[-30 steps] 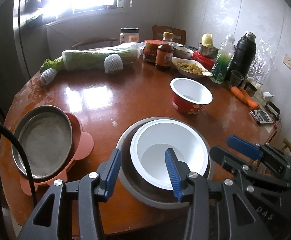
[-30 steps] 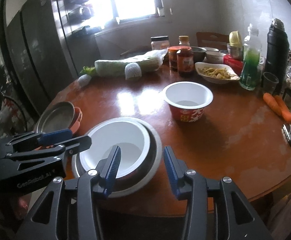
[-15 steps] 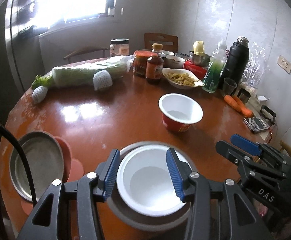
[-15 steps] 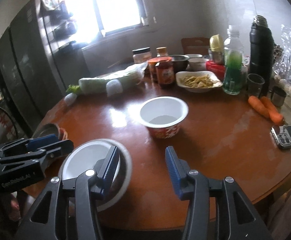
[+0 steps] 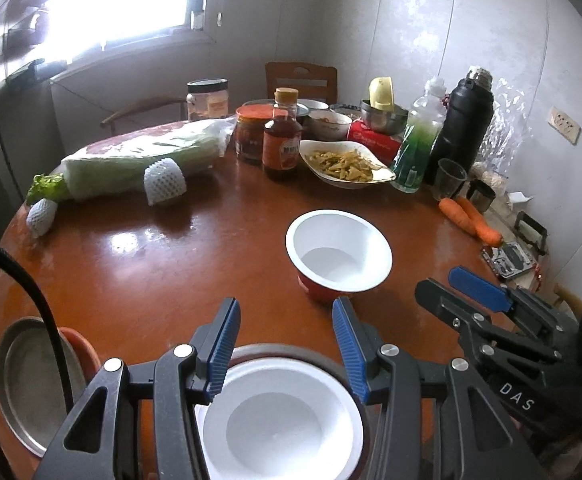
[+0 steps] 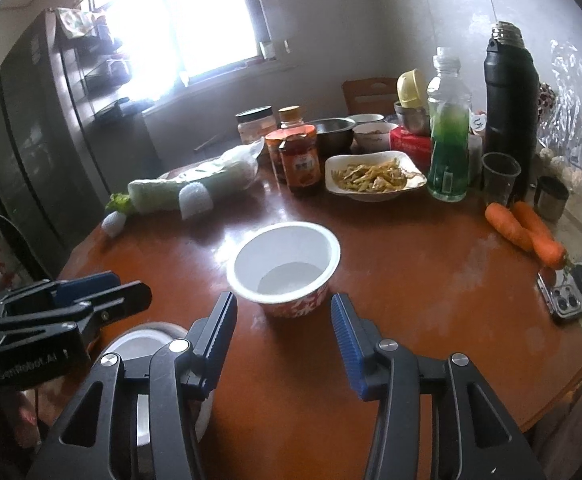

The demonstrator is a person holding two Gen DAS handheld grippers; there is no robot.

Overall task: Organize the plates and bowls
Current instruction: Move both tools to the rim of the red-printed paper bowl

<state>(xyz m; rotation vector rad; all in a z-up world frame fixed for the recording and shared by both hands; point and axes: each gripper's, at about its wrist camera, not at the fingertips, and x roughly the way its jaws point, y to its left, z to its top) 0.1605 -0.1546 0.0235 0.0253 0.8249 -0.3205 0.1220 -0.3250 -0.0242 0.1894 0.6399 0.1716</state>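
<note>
- Nearest, the white bowl [image 5: 279, 412] sits nested in a grey metal bowl [image 5: 291, 350] at the worktop [image 5: 163, 272] edge, so this pair looks already stacked.
- The left gripper [image 5: 285, 344] hangs above it, jaws released and empty.
- The right gripper [image 6: 283, 340] also has empty jaws, parted.
- Farther, the red-sided noodle bowl [image 6: 285, 264] stands alone, probably next.

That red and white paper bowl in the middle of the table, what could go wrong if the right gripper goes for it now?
The paper bowl looks light and thin, so the right gripper, open with nothing between its fingers, might tip or crush it.

The left gripper sits close by, so the two could collide.

Farther on, the food dish and sauce jar could be knocked by an overshoot.
</note>
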